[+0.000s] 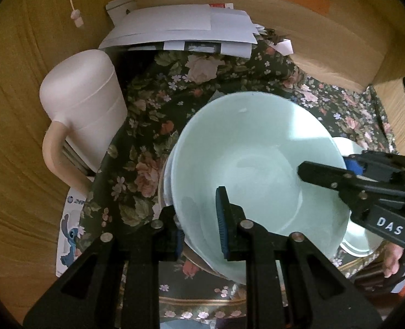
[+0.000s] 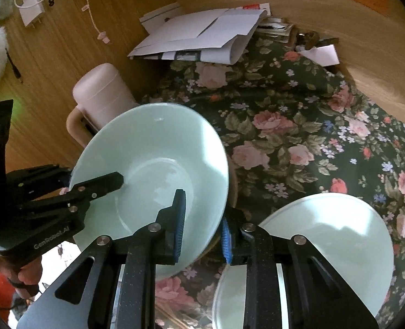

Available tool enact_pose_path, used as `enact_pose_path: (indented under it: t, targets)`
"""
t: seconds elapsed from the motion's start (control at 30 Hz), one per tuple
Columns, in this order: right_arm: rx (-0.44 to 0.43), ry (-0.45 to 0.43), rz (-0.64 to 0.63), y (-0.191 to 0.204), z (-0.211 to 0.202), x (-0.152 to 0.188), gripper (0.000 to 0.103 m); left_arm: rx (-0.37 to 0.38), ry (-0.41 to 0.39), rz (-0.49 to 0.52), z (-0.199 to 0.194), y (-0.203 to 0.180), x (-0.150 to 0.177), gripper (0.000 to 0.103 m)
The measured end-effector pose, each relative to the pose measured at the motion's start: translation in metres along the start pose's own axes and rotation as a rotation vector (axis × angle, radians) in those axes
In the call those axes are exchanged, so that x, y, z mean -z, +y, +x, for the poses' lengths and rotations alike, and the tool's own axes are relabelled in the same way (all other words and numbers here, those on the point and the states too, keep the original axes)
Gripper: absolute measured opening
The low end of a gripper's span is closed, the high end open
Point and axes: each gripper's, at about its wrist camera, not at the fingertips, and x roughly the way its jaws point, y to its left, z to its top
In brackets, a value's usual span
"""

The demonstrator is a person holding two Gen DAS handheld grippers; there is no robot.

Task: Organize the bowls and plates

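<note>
A pale green bowl (image 1: 257, 159) (image 2: 153, 170) is held tilted over the floral cloth (image 2: 298, 126), with a gripper on each side of its rim. My left gripper (image 1: 198, 203) is shut on the near-left rim, one pad inside and one outside. My right gripper (image 2: 203, 208) is shut on the opposite rim in the same way; in the left wrist view the right gripper (image 1: 331, 170) reaches in from the right. In the right wrist view the left gripper (image 2: 84, 181) comes in from the left. Rims of other dishes (image 1: 167, 181) peek out under the bowl.
A pale green plate (image 2: 325, 241) (image 1: 355, 246) lies to the right of the bowl. A pale pink jug (image 1: 82, 109) (image 2: 103, 93) stands to the left by the wooden wall. Loose papers (image 1: 180, 27) (image 2: 202, 33) lie at the back. A person's hand (image 1: 392, 260) holds the right gripper.
</note>
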Motion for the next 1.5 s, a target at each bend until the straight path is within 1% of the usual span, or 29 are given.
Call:
enact_pose_path:
  t: [0.2, 0.27, 0.3, 0.37, 0.47, 0.57, 0.63, 0.67, 0.73, 0.8, 0.83, 0.93, 1.07, 1.13, 1.23, 1.33, 1.5]
  targets:
    - [-0.015, 0.006, 0.021, -0.006, 0.001, 0.001, 0.024, 0.001, 0.006, -0.008, 0.003, -0.001, -0.004, 0.02]
    - [-0.022, 0.006, 0.03, -0.008, 0.0, 0.001, 0.025, 0.006, 0.019, 0.021, 0.004, -0.005, -0.007, 0.028]
    - [-0.024, 0.006, 0.035, -0.009, 0.0, 0.002, 0.028, 0.005, 0.022, 0.032, 0.005, -0.007, -0.008, 0.03]
    - [-0.011, -0.007, 0.038, -0.01, -0.003, 0.002, 0.035, -0.008, 0.021, 0.047, 0.005, -0.011, -0.011, 0.032]
    - [-0.016, -0.032, 0.043, -0.011, -0.011, 0.002, 0.035, -0.003, 0.016, 0.041, 0.002, -0.012, -0.017, 0.034]
    - [-0.015, -0.048, 0.037, -0.012, -0.018, 0.001, 0.035, 0.001, 0.004, 0.024, -0.004, -0.01, -0.023, 0.04]
    - [-0.011, -0.056, 0.03, -0.012, -0.021, -0.001, 0.036, -0.014, -0.026, 0.02, -0.01, -0.009, -0.025, 0.048]
    - [-0.01, -0.06, 0.029, -0.012, -0.023, -0.001, 0.036, -0.025, -0.057, 0.026, -0.016, -0.009, -0.027, 0.05]
    - [-0.011, -0.062, 0.028, -0.014, -0.024, -0.002, 0.038, -0.022, -0.115, 0.044, -0.031, -0.009, -0.029, 0.058]
    - [-0.004, -0.063, 0.026, -0.014, -0.023, -0.002, 0.04, -0.019, -0.142, 0.054, -0.042, -0.01, -0.029, 0.062]
    - [-0.002, -0.061, 0.024, -0.014, -0.023, -0.002, 0.04, -0.023, -0.146, 0.058, -0.044, -0.01, -0.028, 0.062]
    - [-0.002, -0.052, 0.022, -0.015, -0.02, -0.001, 0.04, -0.037, -0.127, 0.046, -0.044, -0.004, -0.021, 0.062]
    - [-0.004, -0.034, 0.016, -0.016, -0.014, -0.001, 0.04, -0.025, -0.064, -0.009, -0.031, 0.01, -0.005, 0.062]
    - [-0.003, -0.024, 0.014, -0.015, -0.01, 0.0, 0.04, -0.019, -0.047, -0.027, -0.025, 0.013, 0.001, 0.062]
    - [-0.003, -0.005, 0.012, -0.014, -0.004, 0.001, 0.04, 0.011, -0.012, -0.067, -0.018, 0.018, 0.009, 0.062]
    - [-0.015, 0.019, 0.012, -0.014, 0.002, 0.001, 0.04, 0.062, 0.016, -0.105, -0.012, 0.019, 0.016, 0.062]
    - [-0.009, 0.044, 0.006, -0.013, 0.012, 0.0, 0.041, 0.084, 0.023, -0.121, -0.004, 0.017, 0.02, 0.062]
